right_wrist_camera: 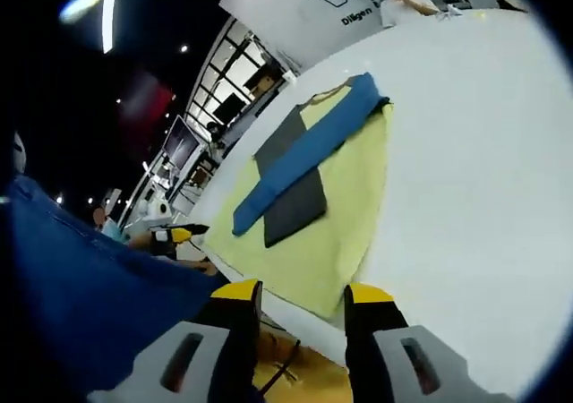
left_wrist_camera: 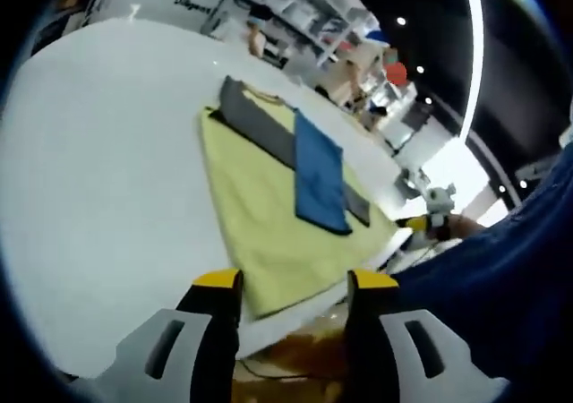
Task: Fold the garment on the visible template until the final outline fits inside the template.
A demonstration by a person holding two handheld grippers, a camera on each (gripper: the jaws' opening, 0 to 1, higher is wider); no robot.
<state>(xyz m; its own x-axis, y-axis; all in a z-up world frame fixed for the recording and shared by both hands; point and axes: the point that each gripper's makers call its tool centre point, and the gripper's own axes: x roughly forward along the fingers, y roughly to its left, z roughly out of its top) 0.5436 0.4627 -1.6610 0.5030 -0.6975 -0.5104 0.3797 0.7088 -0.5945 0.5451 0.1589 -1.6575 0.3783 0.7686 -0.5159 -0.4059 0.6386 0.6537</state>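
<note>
A yellow cloth (left_wrist_camera: pixel 260 215) lies flat on the white table (left_wrist_camera: pixel 98 152). Across it runs a dark grey strip (left_wrist_camera: pixel 260 125), and a folded blue piece (left_wrist_camera: pixel 318 175) lies partly over that strip. My left gripper (left_wrist_camera: pixel 295 282) hovers at the cloth's near edge, open, with nothing between its yellow-tipped jaws. In the right gripper view the same yellow cloth (right_wrist_camera: pixel 345 206), grey strip (right_wrist_camera: pixel 295 197) and blue piece (right_wrist_camera: pixel 304 152) lie ahead. My right gripper (right_wrist_camera: pixel 303 291) is open just short of the cloth's near edge, holding nothing.
A person's blue sleeve (left_wrist_camera: pixel 501 278) fills the right side, and the same blue clothing (right_wrist_camera: pixel 81 278) covers the lower left. The table's near edge (right_wrist_camera: pixel 295 318) runs under the jaws. Shelves and stands (left_wrist_camera: pixel 304 18) sit beyond the far edge.
</note>
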